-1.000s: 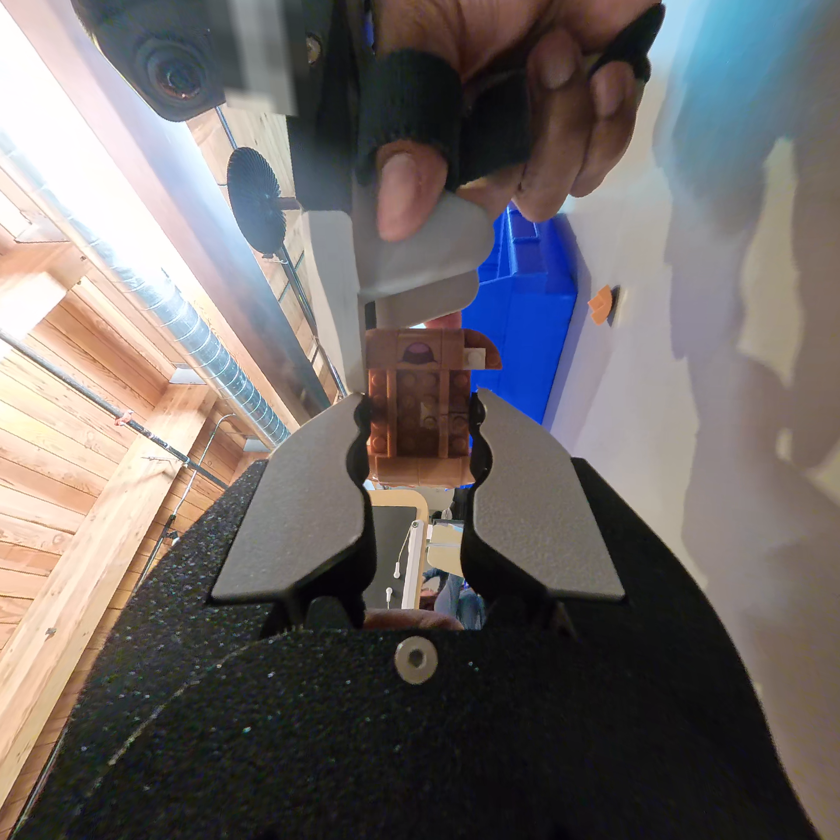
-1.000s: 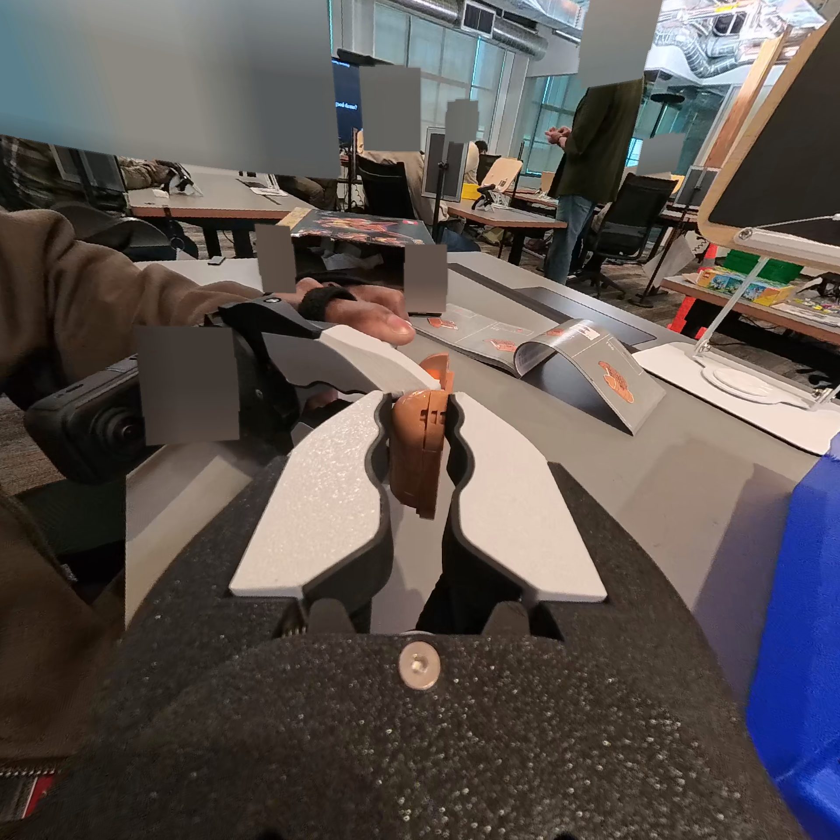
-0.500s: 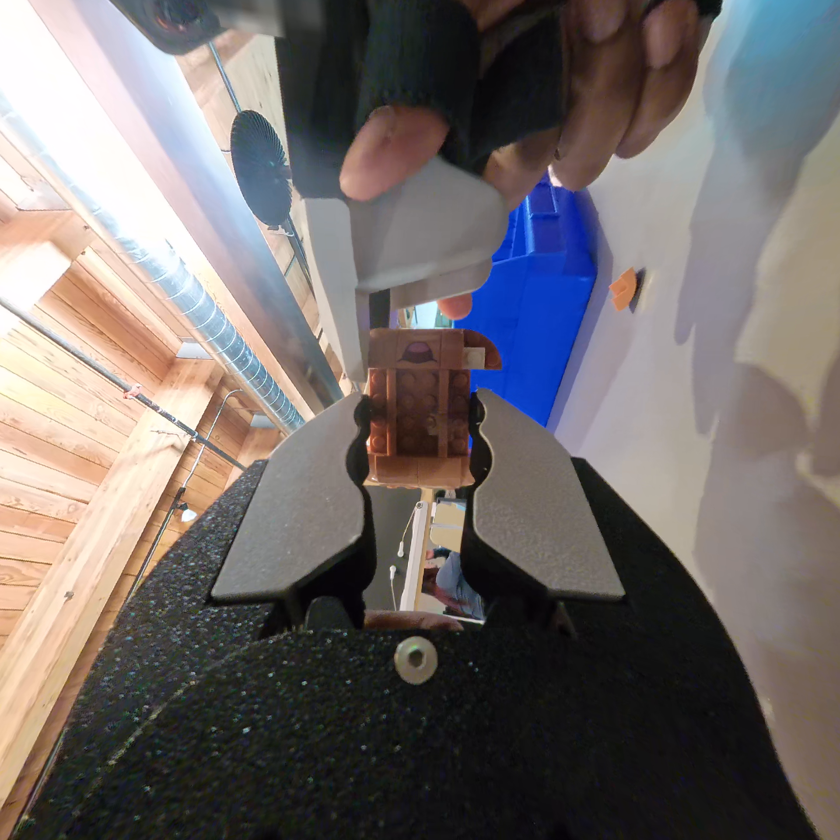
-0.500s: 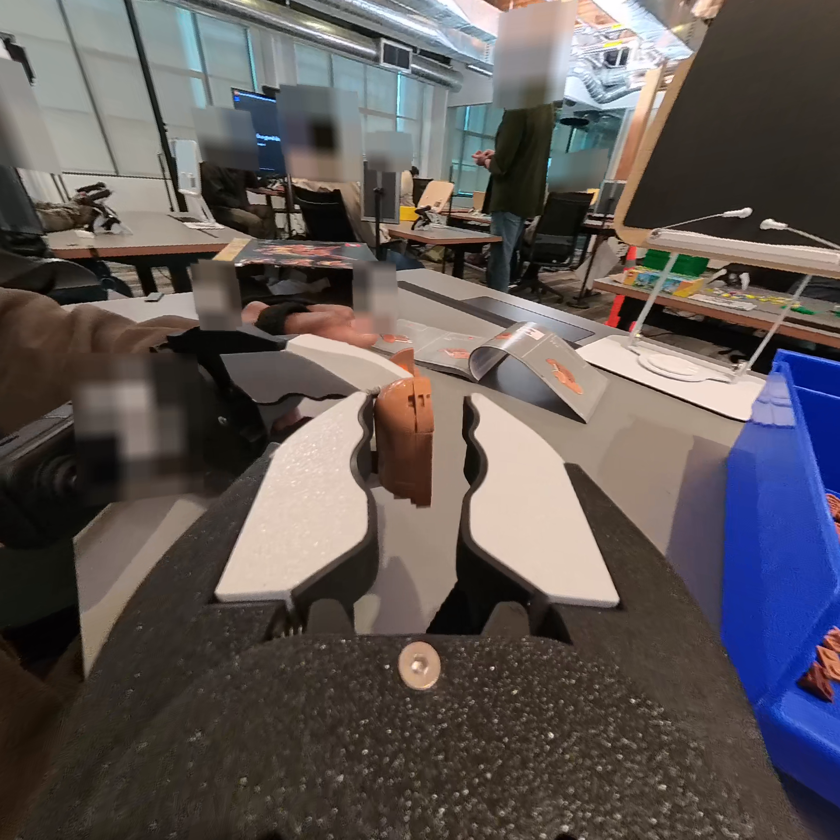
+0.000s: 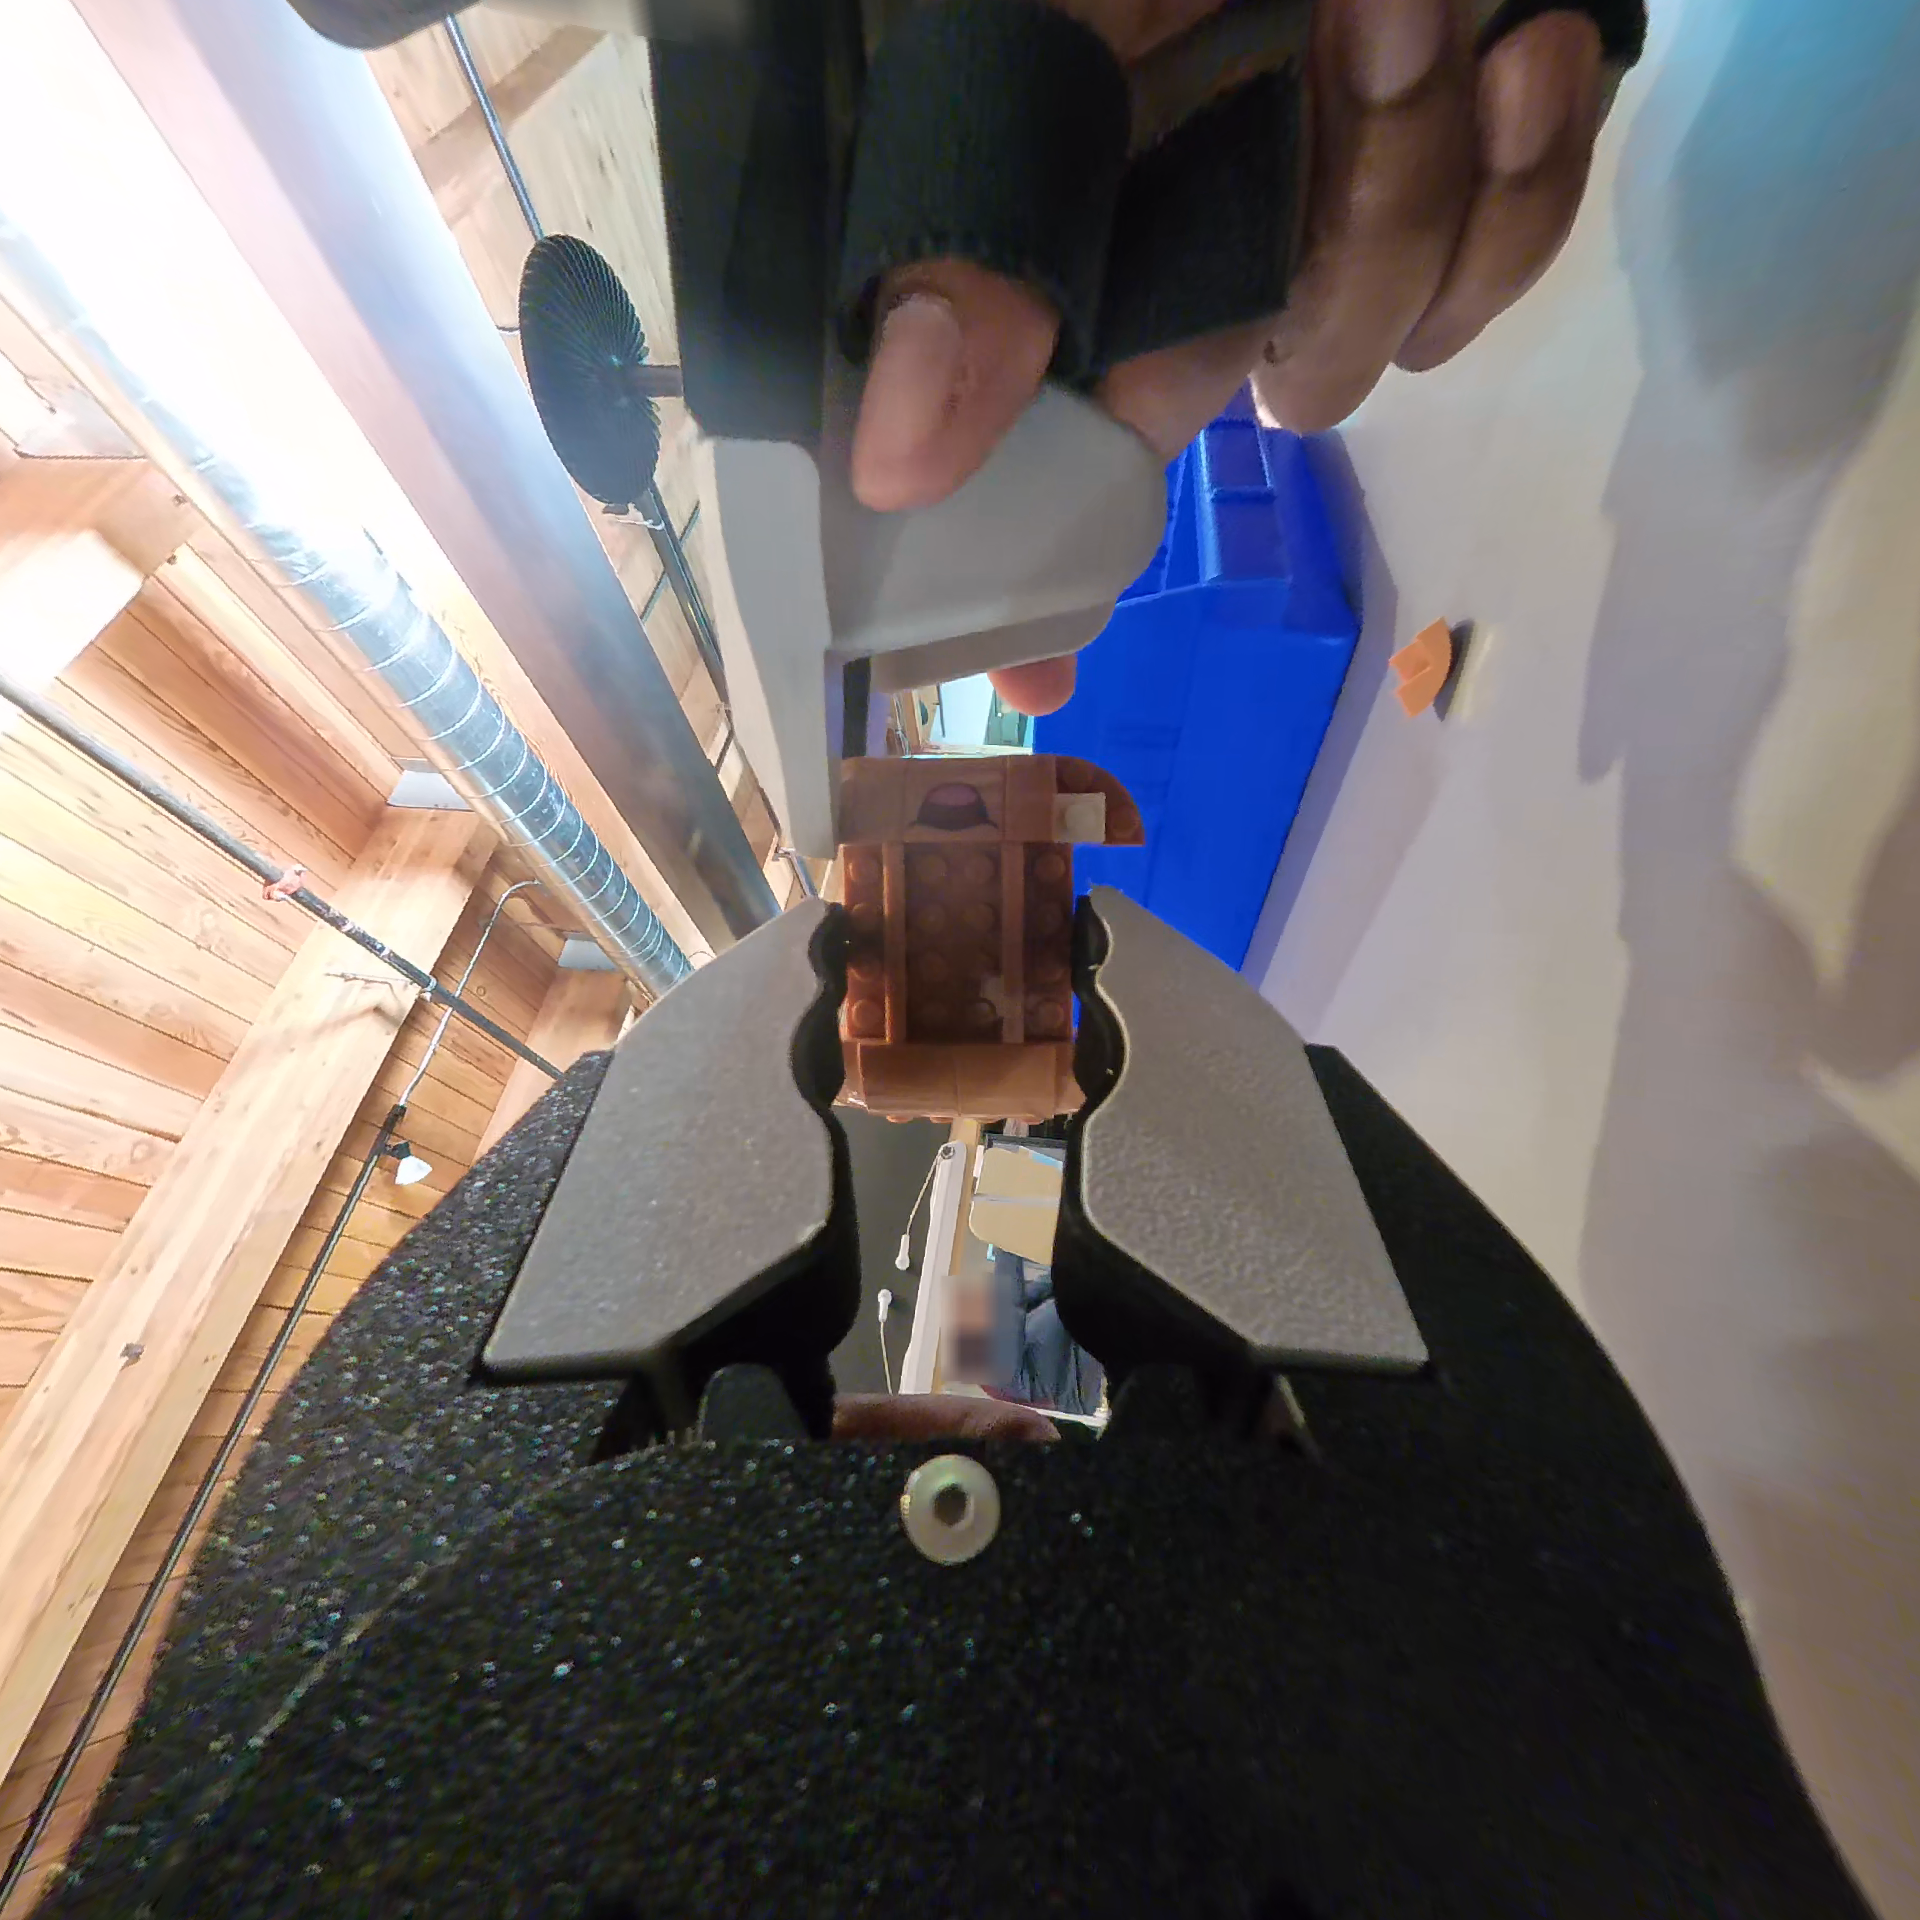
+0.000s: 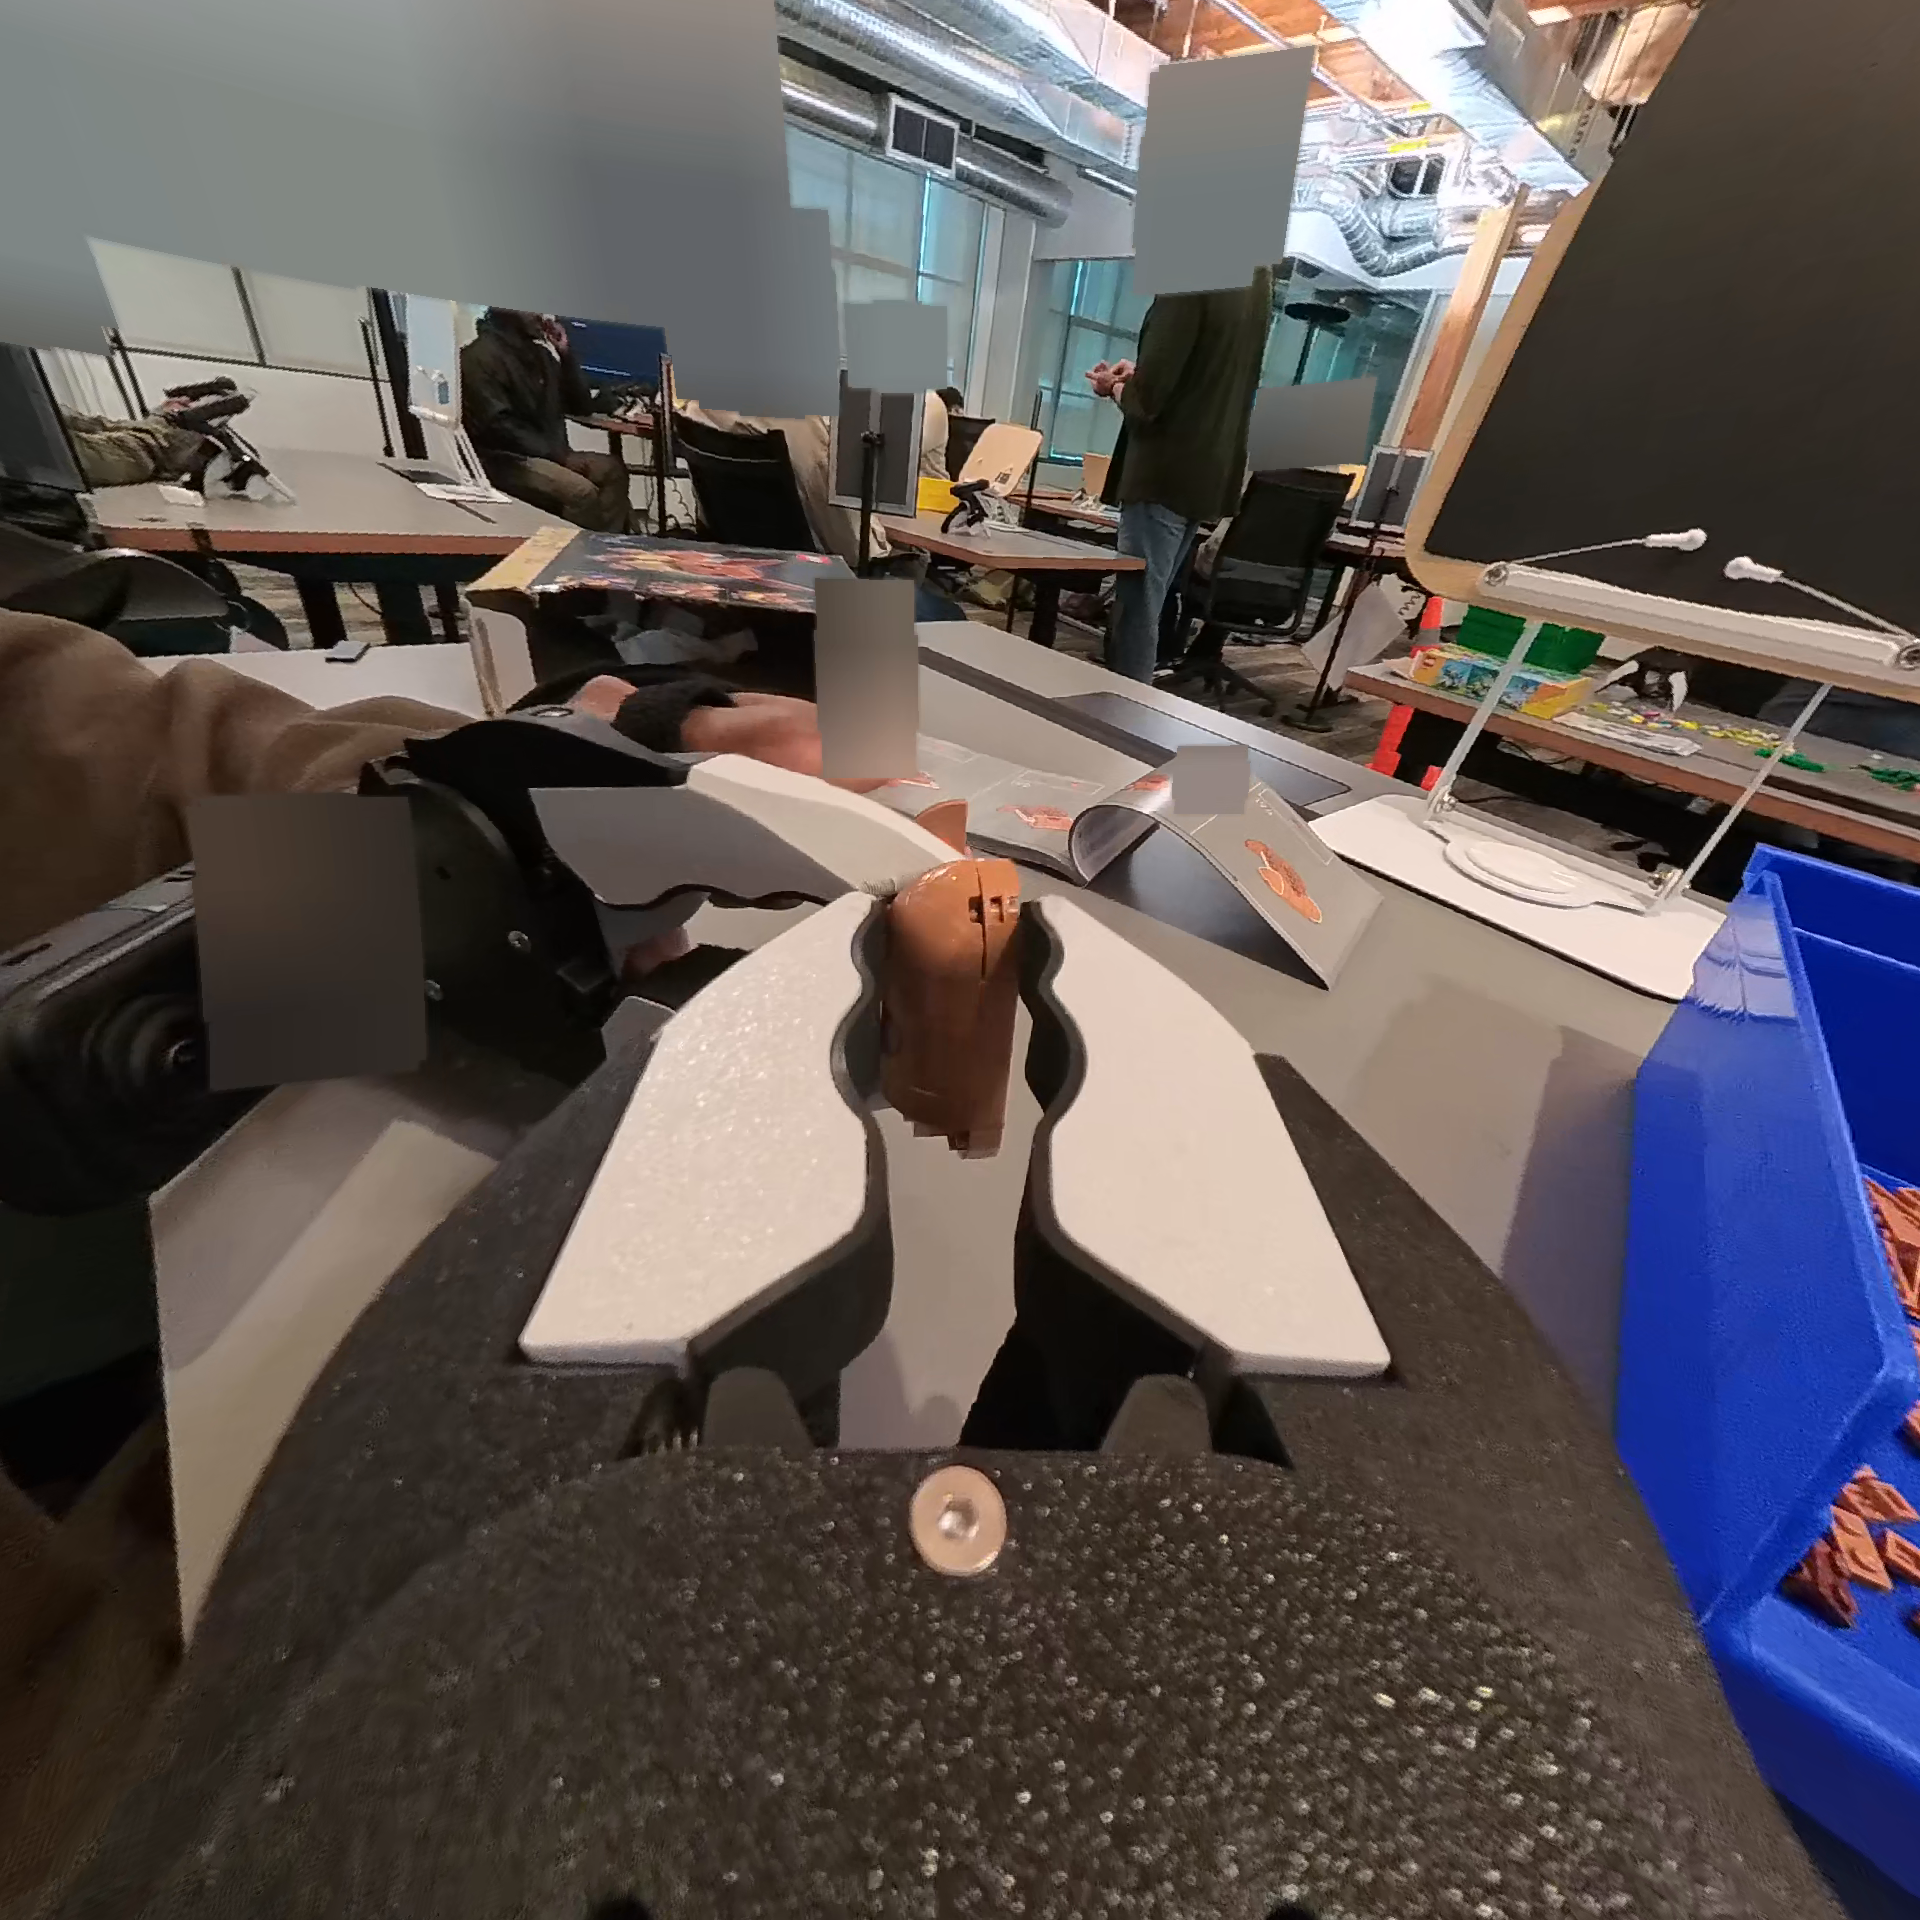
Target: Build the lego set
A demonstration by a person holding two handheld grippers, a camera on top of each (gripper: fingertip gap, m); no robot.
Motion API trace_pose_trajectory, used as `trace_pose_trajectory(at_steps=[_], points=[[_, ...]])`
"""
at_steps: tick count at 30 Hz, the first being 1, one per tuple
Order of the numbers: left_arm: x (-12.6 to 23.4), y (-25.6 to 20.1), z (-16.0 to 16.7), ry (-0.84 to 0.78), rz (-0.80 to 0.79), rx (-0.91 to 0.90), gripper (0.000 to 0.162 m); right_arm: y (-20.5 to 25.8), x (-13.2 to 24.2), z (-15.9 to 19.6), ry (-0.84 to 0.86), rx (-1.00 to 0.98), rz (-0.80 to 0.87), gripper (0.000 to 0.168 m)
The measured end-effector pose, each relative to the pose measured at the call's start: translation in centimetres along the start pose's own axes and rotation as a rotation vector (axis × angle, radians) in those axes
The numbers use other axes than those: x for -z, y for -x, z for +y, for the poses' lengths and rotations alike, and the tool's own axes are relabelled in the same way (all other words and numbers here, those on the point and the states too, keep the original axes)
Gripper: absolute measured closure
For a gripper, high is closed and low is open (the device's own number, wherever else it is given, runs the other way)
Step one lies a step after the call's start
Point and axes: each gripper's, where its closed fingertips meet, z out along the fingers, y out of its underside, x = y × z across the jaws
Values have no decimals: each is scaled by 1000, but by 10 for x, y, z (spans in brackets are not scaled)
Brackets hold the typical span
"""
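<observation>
Operator: Half a second back my right gripper [image 6: 951, 925] stood wide around the brown assembly [image 6: 948, 1023]; its fingers now sit much closer to it, and the view has swung left, so the blue bin [image 6: 1766, 1195] takes up less of the frame.

Supervisor: Who has the piece?

Operator: My left gripper [image 5: 951, 935] does. It pinches the brown assembly across its studded middle and holds it in the air above the table [image 6: 1455, 1039]. In the right wrist view the assembly lies lengthwise between the right fingers. One finger looks to be touching its corner. I cannot tell whether the other presses on it, so I won't call that a grip.

Supervisor: How far along are we?

Operator: Early, I'd judge. What I have is one small block of brown bricks with a curved end and a pale stud on it. At 4 o'clock in the right view the blue bin still holds loose brown pieces [image 6: 1860, 1538]. The booklet [image 6: 1195, 873] lies open at 1 o'clock, beyond the fingertips. In the left view an orange piece [image 5: 1421, 665] lies alone on the table at 2 o'clock, well apart from everything.

Supervisor: So what's left?

Operator: Most of it, I think. The right fingers carry no new brick that I can see.
</observation>
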Motion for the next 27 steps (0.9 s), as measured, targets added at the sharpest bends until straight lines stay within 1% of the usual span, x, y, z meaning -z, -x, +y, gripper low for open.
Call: trace_pose_trajectory(at_steps=[9, 16, 22, 23, 25, 27], points=[[0, -4, -1, -5, 16, -9, 121, 1, 1, 4, 32, -7, -46, 146], [1, -4, -1, -10, 19, -7, 121, 2, 1, 4, 27, -20, -67, 147], [1, -3, -4, -27, 17, -11, 121, 0, 1, 3, 3, -37, -77, 144], [1, -3, -4, -33, 17, -10, 121, 1, 1, 2, -8, -33, -76, 141], [2, -5, -7, -48, 27, -14, 121, 2, 1, 2, -5, -38, -82, 125], [3, -7, -10, -65, 35, -21, 121, 5, 1, 2, -11, -42, -113, 122]])
